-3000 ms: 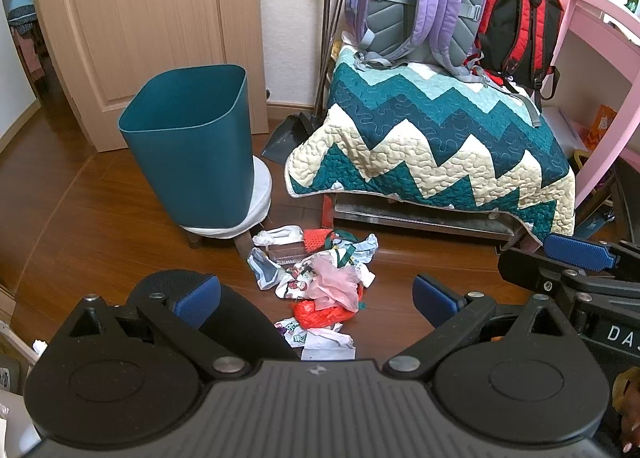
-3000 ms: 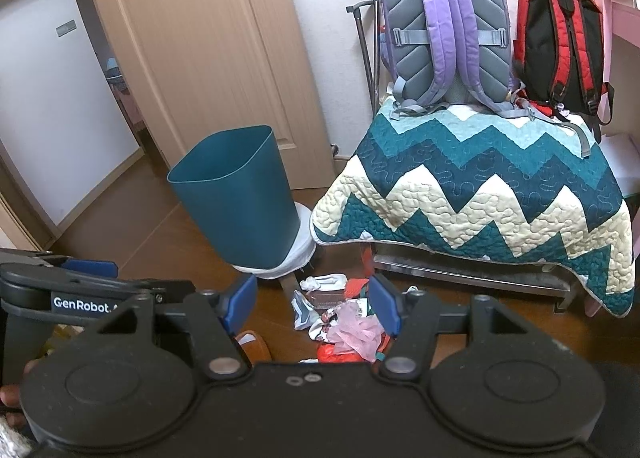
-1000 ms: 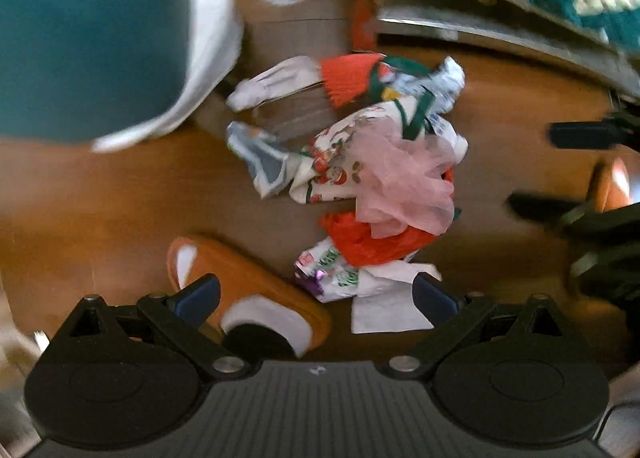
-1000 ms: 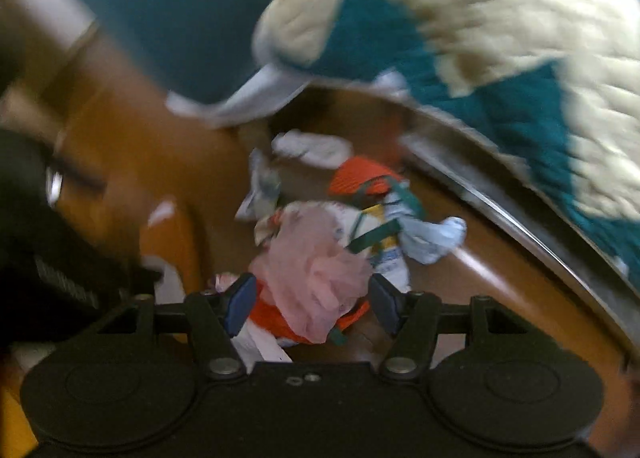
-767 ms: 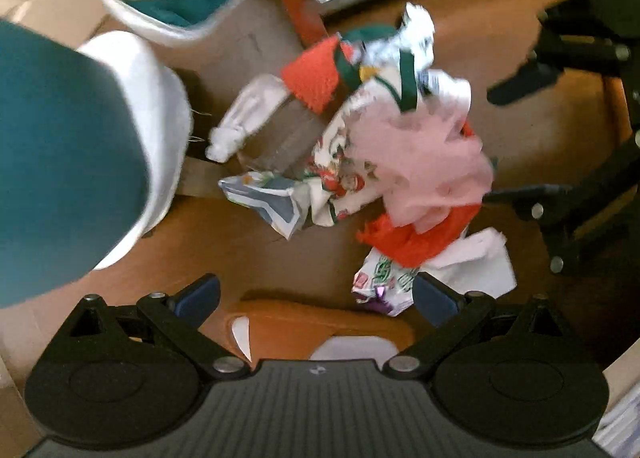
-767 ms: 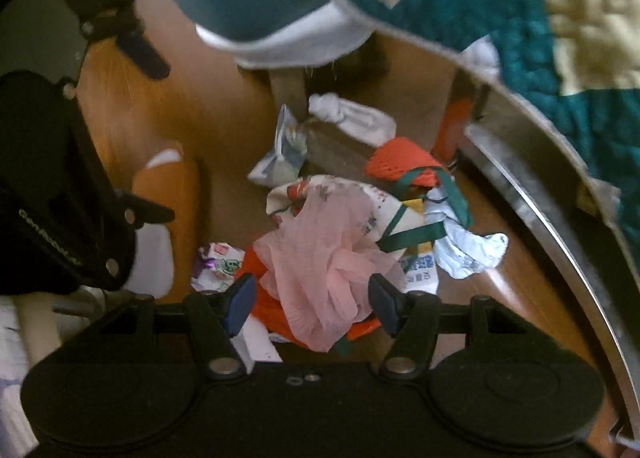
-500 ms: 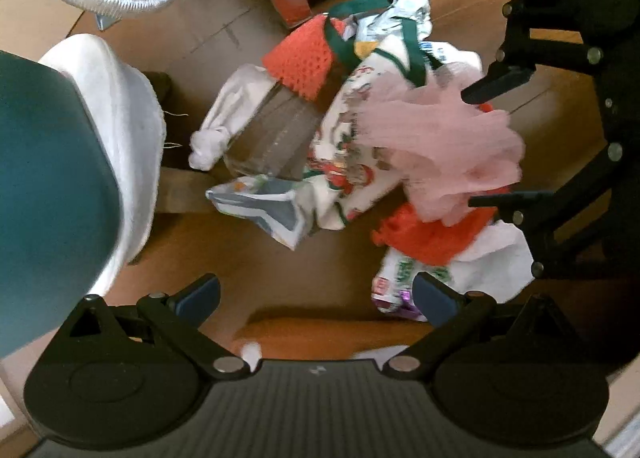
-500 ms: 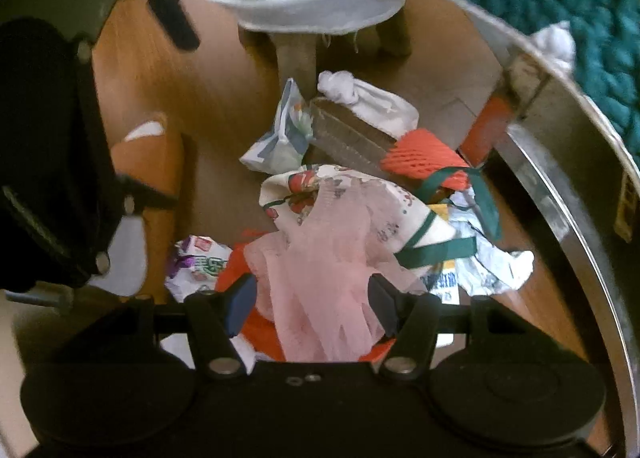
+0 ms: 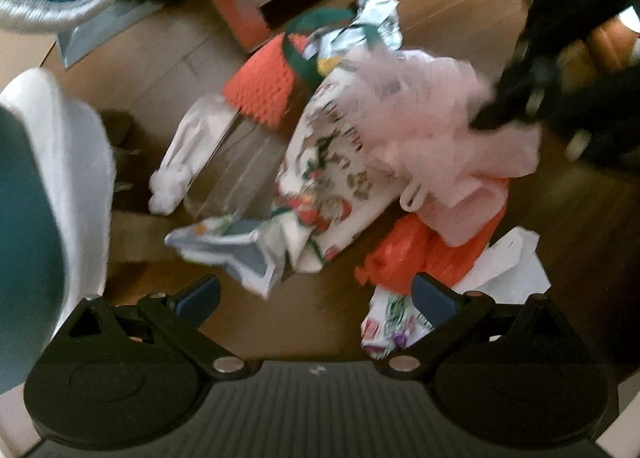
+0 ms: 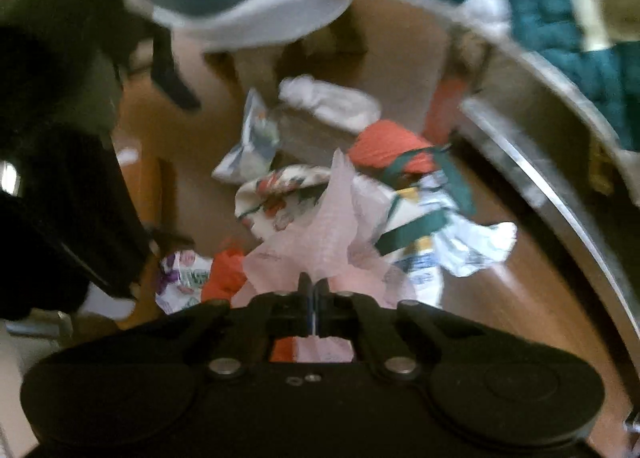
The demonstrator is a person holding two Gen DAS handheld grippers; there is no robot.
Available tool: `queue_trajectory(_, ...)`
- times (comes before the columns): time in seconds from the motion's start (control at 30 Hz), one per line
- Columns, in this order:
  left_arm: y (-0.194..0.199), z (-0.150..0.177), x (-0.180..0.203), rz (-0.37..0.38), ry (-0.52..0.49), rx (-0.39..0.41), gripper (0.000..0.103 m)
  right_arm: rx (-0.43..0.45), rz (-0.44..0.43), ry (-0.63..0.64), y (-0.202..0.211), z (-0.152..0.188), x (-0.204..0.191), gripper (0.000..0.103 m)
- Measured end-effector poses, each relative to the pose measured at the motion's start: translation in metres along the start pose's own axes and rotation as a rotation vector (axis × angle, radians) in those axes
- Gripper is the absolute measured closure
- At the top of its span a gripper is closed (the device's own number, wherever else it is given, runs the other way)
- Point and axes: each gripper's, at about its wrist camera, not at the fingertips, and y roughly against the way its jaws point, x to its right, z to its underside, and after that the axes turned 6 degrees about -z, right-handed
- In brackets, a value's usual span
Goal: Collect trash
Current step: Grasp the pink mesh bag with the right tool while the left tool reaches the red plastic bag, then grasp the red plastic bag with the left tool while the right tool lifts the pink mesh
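Note:
A pile of trash lies on the wooden floor: a pink mesh net (image 9: 452, 126), a printed white wrapper (image 9: 340, 186), an orange net (image 9: 264, 86), a red bag (image 9: 424, 254) and a grey-blue packet (image 9: 232, 254). My right gripper (image 10: 313, 310) is shut on the pink mesh net (image 10: 332, 226); it also shows in the left wrist view (image 9: 504, 110), at the net's right side. My left gripper (image 9: 316, 298) is open and empty, just above the floor, in front of the grey-blue packet. The teal bin (image 9: 24, 218) stands at the left.
The bin sits on a white stool (image 9: 76, 162). A metal frame (image 10: 536, 178) under the teal and cream quilt (image 10: 568, 2) borders the pile on the far side. A small purple-printed wrapper (image 10: 180, 278) and white paper (image 9: 516, 262) lie near the red bag.
My right gripper has shut on the pink mesh net, which now stands up between its fingers. Both grippers have moved closer to the pile.

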Motion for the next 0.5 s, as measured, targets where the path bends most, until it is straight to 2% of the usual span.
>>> queue_trajectory(0.17, -0.011, -0.005, 0.018, 0.058, -0.03, 0.029, 0.003, 0.056, 0.037, -0.102, 0.068, -0.004, 0.02, 0.103)
queue_trajectory(0.23, -0.019, -0.006, 0.027, 0.076, -0.052, 0.023, 0.015, 0.068, 0.053, -0.138, 0.09, -0.004, 0.022, 0.103)
queue_trajectory(0.27, -0.023, -0.006, 0.032, 0.082, -0.066, 0.022, 0.017, 0.075, 0.062, -0.146, 0.097, -0.003, 0.022, 0.103)
queue_trajectory(0.37, -0.032, -0.005, 0.05, 0.105, -0.124, 0.023, 0.018, 0.076, 0.088, -0.155, 0.102, 0.002, 0.022, 0.103)
queue_trajectory(0.5, -0.04, -0.001, 0.073, 0.16, -0.206, 0.04, 0.018, 0.048, 0.07, -0.189, 0.083, 0.005, 0.029, 0.103)
